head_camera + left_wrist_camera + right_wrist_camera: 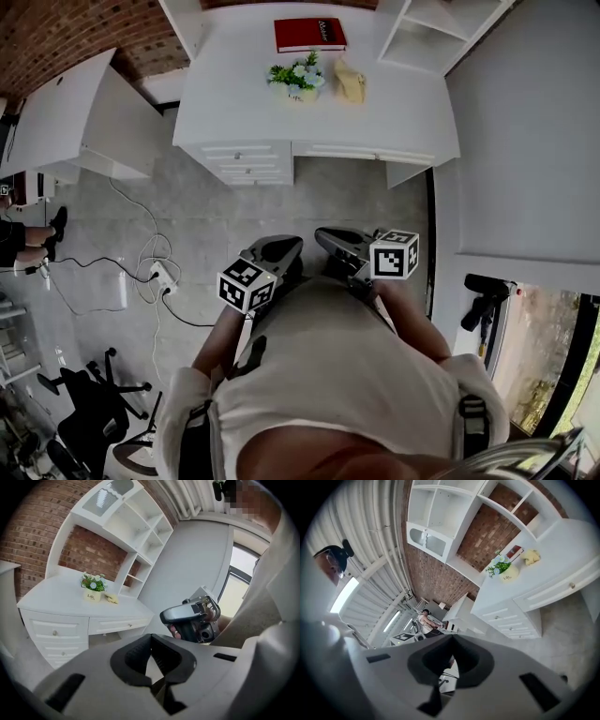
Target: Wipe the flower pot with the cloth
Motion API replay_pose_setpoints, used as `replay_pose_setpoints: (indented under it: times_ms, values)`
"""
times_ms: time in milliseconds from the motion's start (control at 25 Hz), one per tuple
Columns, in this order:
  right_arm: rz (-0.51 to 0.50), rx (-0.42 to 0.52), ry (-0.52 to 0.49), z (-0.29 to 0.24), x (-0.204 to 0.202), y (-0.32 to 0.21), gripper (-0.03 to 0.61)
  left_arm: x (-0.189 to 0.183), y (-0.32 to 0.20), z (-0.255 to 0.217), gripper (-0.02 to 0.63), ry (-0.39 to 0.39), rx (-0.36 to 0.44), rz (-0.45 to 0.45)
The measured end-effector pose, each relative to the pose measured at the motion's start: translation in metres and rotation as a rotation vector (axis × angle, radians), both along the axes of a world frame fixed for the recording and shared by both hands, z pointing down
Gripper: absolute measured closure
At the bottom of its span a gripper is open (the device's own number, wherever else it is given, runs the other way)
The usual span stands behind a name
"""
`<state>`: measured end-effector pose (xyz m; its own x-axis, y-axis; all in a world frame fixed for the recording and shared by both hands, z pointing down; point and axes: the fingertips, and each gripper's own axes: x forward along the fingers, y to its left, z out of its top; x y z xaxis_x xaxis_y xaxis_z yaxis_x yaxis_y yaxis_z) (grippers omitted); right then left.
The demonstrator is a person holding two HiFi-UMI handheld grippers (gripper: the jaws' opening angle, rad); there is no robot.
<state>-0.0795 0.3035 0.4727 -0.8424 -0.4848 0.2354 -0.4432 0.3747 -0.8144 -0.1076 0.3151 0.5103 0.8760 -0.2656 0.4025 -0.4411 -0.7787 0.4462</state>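
Observation:
A small pale flower pot [292,91] with green leaves and white blooms stands on the white desk [234,94] across the floor. A crumpled yellow cloth [350,82] lies just right of it. The left gripper view shows the pot [93,595] and cloth [111,599] far off, as does the right gripper view, pot [508,576] and cloth [530,556]. Both grippers are held close to my body, well short of the desk. My left gripper [289,247] is shut and empty, its pads together [151,641]. My right gripper [326,236] is likewise shut on nothing [452,641].
A red book [309,35] lies behind the pot. Drawers [248,161] sit under the desk and a white shelf unit [441,28] stands at its right. A power strip with cables [161,275] lies on the floor left, near a black office chair [98,398].

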Motion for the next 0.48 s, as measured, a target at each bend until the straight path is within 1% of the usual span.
replay_pose_setpoints:
  times_ms: [120, 280, 480]
  values:
    - [-0.004, 0.001, -0.025, -0.002, 0.013, -0.006, 0.568, 0.016, -0.003, -0.002, 0.592, -0.011, 0.001, -0.004]
    - [-0.011, 0.011, -0.04, -0.005, 0.039, -0.018, 0.568, 0.051, -0.001, -0.003, 0.593, -0.01, 0.001, 0.017]
    - [-0.017, 0.046, -0.046, -0.011, 0.078, -0.028, 0.568, 0.092, -0.015, -0.009, 0.594, -0.021, 0.042, 0.028]
